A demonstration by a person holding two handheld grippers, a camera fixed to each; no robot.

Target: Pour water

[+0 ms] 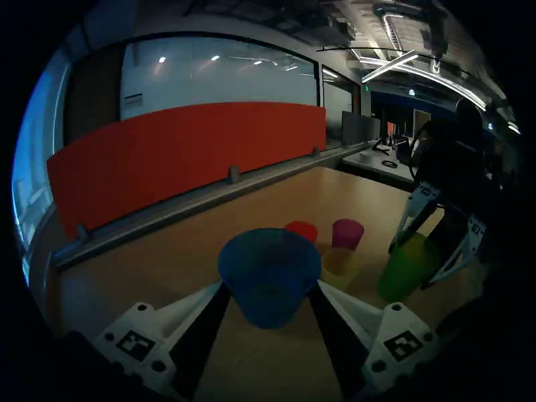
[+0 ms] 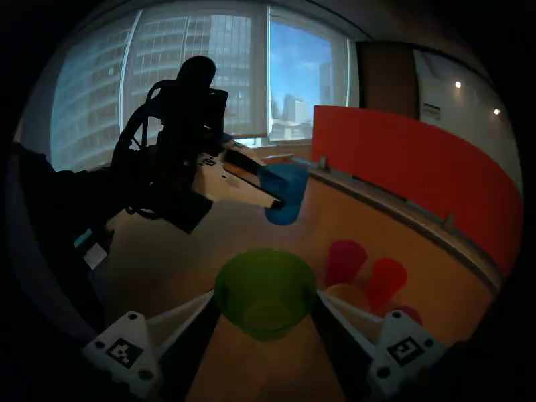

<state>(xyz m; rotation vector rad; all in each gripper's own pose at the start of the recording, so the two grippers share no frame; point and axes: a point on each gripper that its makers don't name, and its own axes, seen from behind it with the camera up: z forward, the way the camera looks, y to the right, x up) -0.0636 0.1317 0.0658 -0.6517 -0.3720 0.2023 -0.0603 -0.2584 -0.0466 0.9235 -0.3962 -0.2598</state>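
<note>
Counter (image 1: pixel 301 194): spare cups (image 1: pixel 348 233) ahead.
Left tongs (image 1: pixel 269 287): gripping blue cup (image 1: pixel 269 264).
Right tongs (image 2: pixel 266 298): gripping green cup (image 2: pixel 266 281).
Progress: no pour yet (both level).

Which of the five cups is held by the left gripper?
The blue cup, between the fingers of the left gripper. The green cup is in the right gripper; the red cup, purple cup and yellow cup stand on the table.

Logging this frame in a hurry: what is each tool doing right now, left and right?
Left tool: closed on the blue cup.
Right tool: closed on the green cup.
</note>
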